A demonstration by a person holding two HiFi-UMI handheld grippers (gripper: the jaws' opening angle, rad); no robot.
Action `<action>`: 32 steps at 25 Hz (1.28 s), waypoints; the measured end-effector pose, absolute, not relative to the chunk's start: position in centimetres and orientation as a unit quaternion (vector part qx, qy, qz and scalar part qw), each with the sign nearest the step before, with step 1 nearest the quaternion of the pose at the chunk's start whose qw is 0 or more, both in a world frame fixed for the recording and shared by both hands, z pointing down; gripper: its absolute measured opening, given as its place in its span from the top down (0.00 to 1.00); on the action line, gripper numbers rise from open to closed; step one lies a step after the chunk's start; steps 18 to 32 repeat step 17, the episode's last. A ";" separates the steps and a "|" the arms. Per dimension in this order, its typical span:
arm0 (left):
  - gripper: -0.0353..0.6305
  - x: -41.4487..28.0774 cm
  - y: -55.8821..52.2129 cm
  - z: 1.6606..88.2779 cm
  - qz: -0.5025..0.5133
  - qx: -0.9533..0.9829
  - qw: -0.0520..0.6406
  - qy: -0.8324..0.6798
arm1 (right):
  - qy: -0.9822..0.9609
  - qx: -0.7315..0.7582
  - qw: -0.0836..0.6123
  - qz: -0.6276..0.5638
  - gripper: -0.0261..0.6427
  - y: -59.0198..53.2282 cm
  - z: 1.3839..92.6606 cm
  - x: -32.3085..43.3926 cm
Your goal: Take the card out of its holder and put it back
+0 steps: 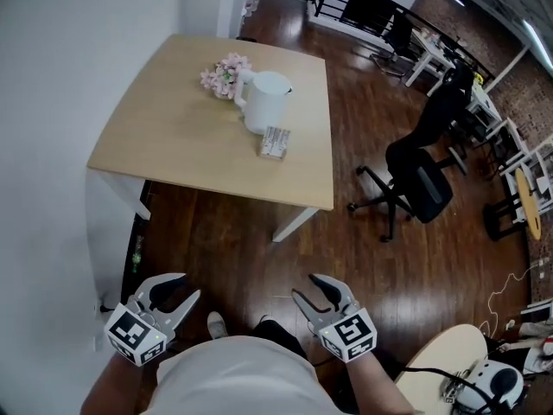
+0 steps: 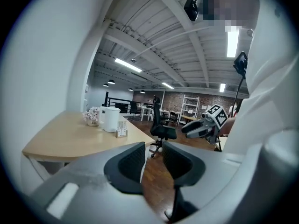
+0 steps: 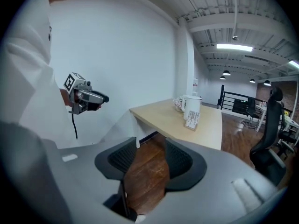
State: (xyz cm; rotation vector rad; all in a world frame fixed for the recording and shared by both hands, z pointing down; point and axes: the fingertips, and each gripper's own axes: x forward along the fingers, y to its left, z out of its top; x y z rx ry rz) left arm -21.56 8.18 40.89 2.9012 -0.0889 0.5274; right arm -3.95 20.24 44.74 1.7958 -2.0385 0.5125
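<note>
Open office room, dark wood floor (image 1: 259, 240), white wall (image 1: 52, 102) at 9 o'clock. Pale wood worktop (image 1: 164, 145) stands at 12 o'clock from the person (image 1: 233, 374), well apart from them. Black office chair (image 1: 419, 175) sits on the floor at 2 o'clock.

On the worktop's far right part:
- White jug (image 1: 266, 102).
- Pink flowers (image 1: 225, 74) just beside the jug at its 10 o'clock.
- Card holder (image 1: 275, 142) just beside the jug at its 6 o'clock, near the worktop's right edge.

The card (image 3: 192, 117) looks seated upright in the holder, print showing in the right gripper view. The holder's base is too small to make out. Task not yet begun, by my read.

Left tool (image 1: 190, 286) and right tool (image 1: 303, 286) are held low at the person's waist, over the floor, pointing to 12. Both are released: jaws apart, only floor in the gap, nothing gripped.

Key relation: the holder lies at about 12 o'clock from the right tool and about 1 o'clock from the left, well apart from both. The right tool is the nearer one. The holder's long axis runs roughly 12-to-6 in the head view, slightly tilted. Likely a walk-up comes first, then one tool steadies the holder while the other pinches the card's top edge.
</note>
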 end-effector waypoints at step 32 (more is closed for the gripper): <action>0.76 -14.8 22.9 39.0 0.139 0.988 0.068 0.006 | -0.734 0.630 0.206 0.150 0.67 37.1 43.3 -3.2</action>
